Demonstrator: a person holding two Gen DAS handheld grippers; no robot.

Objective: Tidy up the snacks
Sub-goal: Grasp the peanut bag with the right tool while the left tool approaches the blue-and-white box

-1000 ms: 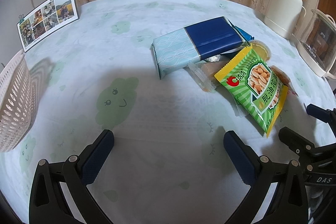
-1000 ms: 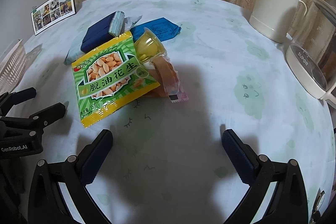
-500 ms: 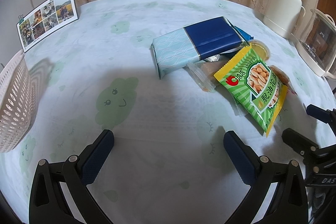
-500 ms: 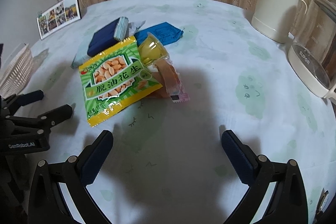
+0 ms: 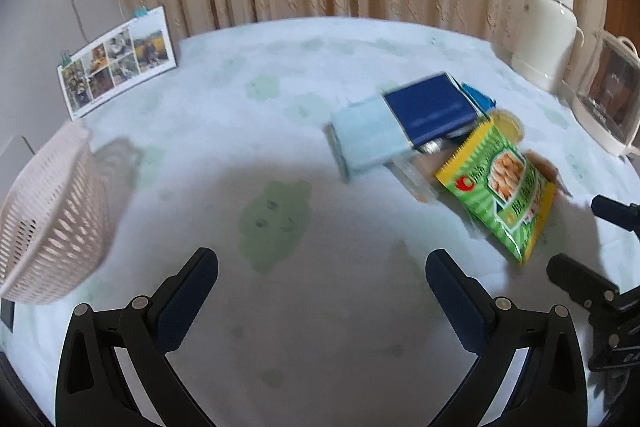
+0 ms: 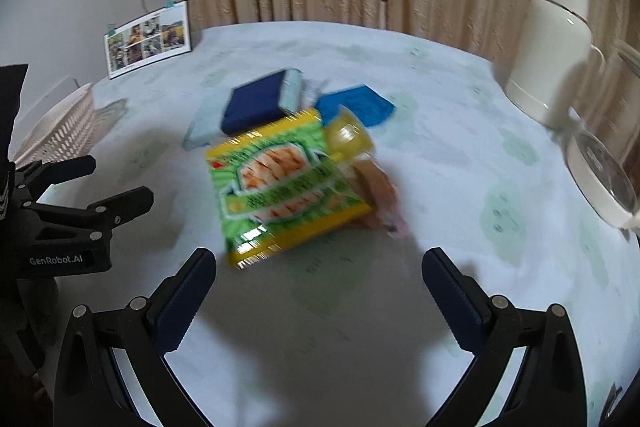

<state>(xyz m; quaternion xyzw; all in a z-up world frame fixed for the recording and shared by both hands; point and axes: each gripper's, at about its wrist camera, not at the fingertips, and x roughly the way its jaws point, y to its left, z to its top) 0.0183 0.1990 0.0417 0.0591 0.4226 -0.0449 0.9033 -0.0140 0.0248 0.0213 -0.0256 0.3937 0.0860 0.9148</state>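
Note:
A pile of snacks lies on the round table. On top is a green peanut bag (image 6: 280, 187) (image 5: 504, 195), beside a dark blue and pale blue pack (image 5: 400, 123) (image 6: 256, 103), a blue packet (image 6: 360, 105), a yellow jelly cup (image 6: 348, 137) and a brown wrapped snack (image 6: 376, 195). A pale perforated basket (image 5: 52, 223) (image 6: 60, 127) stands at the left. My left gripper (image 5: 320, 295) is open over bare cloth, left of the pile. My right gripper (image 6: 318, 291) is open just in front of the peanut bag, holding nothing.
A cream thermos (image 6: 548, 43) (image 5: 544, 27) and a clear electric kettle (image 6: 604, 171) (image 5: 604, 99) stand at the right rim. A clipped photo card (image 5: 116, 61) (image 6: 148, 39) leans at the back left. Curtains hang behind the table.
Both grippers have lifted and pulled back, so the table and snacks look smaller and blurred. The right gripper has swung left, bringing the peanut bag to the middle of its view. Nothing was grasped.

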